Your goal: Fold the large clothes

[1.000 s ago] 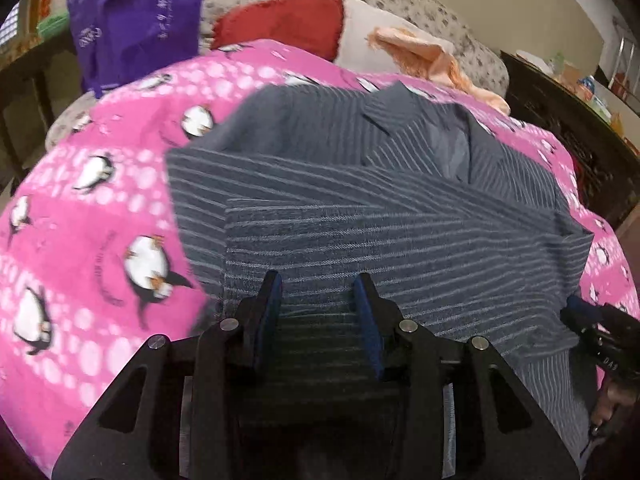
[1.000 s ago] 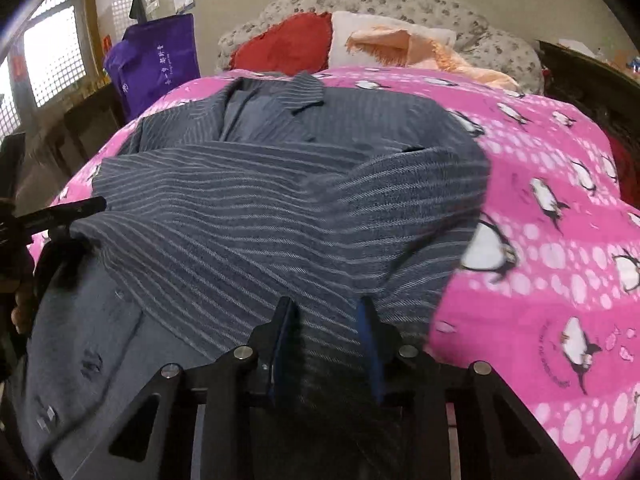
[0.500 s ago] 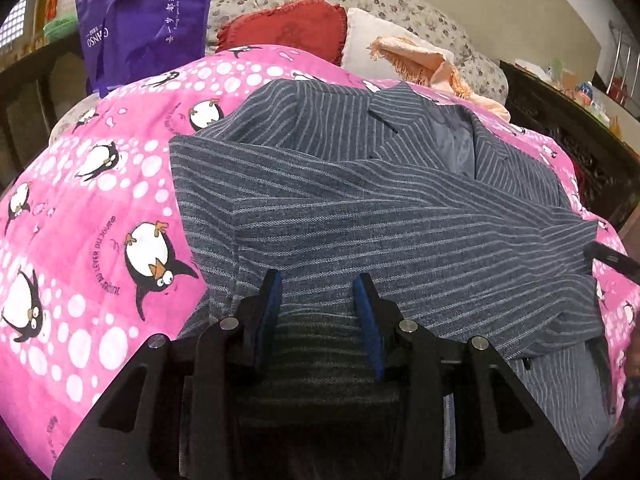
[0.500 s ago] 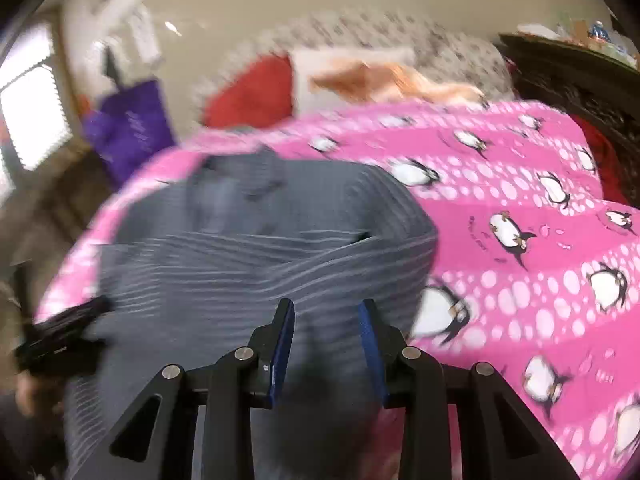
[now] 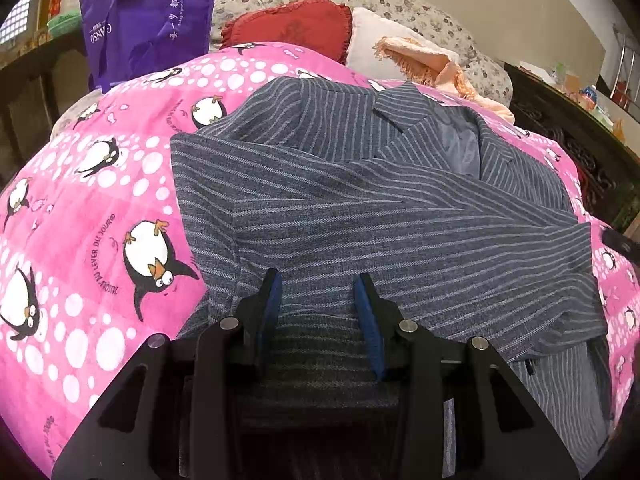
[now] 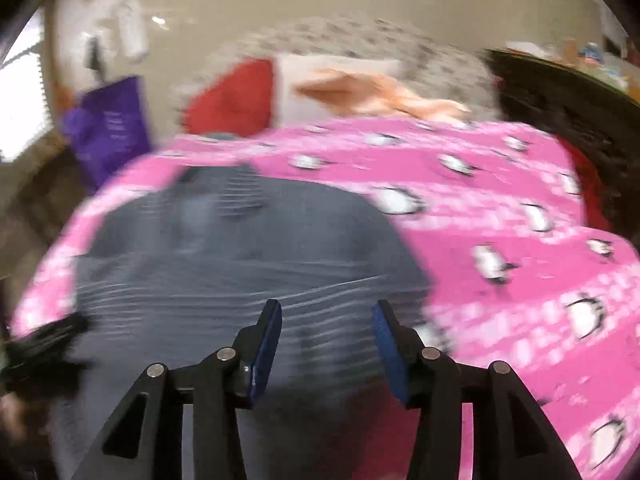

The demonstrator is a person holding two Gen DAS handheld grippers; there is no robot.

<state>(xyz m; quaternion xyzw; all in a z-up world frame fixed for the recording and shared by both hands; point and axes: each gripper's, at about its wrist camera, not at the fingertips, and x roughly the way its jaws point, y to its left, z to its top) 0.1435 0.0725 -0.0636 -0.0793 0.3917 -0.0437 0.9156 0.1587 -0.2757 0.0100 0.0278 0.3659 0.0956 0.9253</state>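
Note:
A grey pinstriped jacket [image 5: 380, 208] lies on the pink penguin-print bedspread [image 5: 100, 220], both sleeves folded across its front and the collar toward the pillows. My left gripper [image 5: 318, 296] is open, low over the jacket's near hem, with striped cloth lying between its blue pads; it does not pinch it. My right gripper [image 6: 326, 328] is open and empty, raised above the jacket [image 6: 240, 272] near its right edge. The right wrist view is blurred by motion. The left gripper [image 6: 44, 336] shows dark at that view's left edge.
A purple bag [image 5: 152, 20] hangs at the back left. A red heart cushion [image 5: 292, 28], a white pillow [image 5: 372, 48] and an orange cloth [image 5: 432, 64] lie at the bed's head. Dark wooden furniture [image 5: 568, 120] stands along the right side.
My right gripper has let go of the jacket, opened wider and lifted up and back to the right. My left gripper has barely moved. The folded sleeve now lies flat.

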